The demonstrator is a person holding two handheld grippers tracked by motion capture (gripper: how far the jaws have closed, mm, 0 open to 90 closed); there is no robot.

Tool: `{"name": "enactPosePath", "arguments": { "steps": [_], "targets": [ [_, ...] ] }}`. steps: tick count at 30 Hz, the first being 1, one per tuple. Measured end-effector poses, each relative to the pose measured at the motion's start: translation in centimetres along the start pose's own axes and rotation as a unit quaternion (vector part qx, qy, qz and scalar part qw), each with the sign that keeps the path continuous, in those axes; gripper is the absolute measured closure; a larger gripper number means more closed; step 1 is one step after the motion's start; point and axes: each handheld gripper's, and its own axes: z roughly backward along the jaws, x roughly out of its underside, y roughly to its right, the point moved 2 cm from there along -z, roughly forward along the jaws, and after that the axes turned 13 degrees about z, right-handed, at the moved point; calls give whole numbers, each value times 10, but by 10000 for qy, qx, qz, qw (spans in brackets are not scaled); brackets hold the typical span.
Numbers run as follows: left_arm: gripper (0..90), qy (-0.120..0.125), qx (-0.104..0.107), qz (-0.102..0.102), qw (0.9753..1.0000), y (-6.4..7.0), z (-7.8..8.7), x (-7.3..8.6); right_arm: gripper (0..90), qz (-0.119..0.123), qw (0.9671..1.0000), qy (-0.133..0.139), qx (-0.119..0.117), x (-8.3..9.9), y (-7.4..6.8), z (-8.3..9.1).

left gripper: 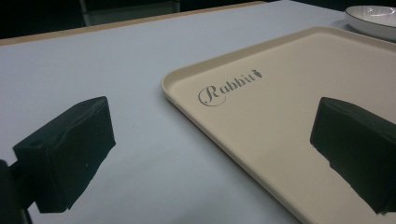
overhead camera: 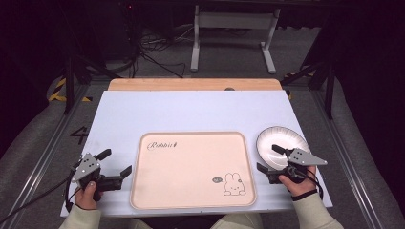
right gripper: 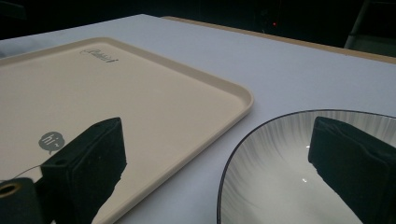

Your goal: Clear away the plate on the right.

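The right gripper (overhead camera: 273,159) hangs with jaws apart over the near rim of the white ribbed bowl (overhead camera: 279,141), which sits by the surface's right edge, just beside the cream rabbit tray (overhead camera: 191,138). The left gripper (overhead camera: 114,164) waits, jaws spread, off the tray's left side. It looks like the approach: next, the right jaws should straddle the rim and close.

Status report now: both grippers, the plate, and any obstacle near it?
Left gripper open, beside tray, holding nothing. Right gripper open at plate, near rim between jaws, not clamped. Plate on table, right of tray. Nothing in the way.
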Motion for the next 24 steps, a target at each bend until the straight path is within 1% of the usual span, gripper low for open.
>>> {"name": "enactPosePath", "arguments": {
  "steps": [3, 8, 13, 15, 18, 24],
  "targets": [
    [4, -29, 1, -49, 10000, 1, -1, 0, 42, 3, 10000, 28, -16, 0, 0, 1],
    [4, -30, 6, -49, 10000, 1, -1, 0, 39, -20, 10000, 4, -65, 0, 0, 0],
    [4, -33, 22, -151, 9999, 2, -1, 0, 39, -45, 10000, 14, -81, 0, 0, 0],
    [4, -29, 27, -158, 9999, 2, -1, 0, 39, -33, 10000, 3, -85, 0, 0, 0],
    [4, -39, 30, -106, 9999, 2, -2, 0, 39, -12, 9999, -38, -104, 0, 0, -1],
    [4, -51, 7, -140, 9999, 2, -1, 1, 40, -66, 9999, -59, -115, 0, 1, -2]
  ]
}}
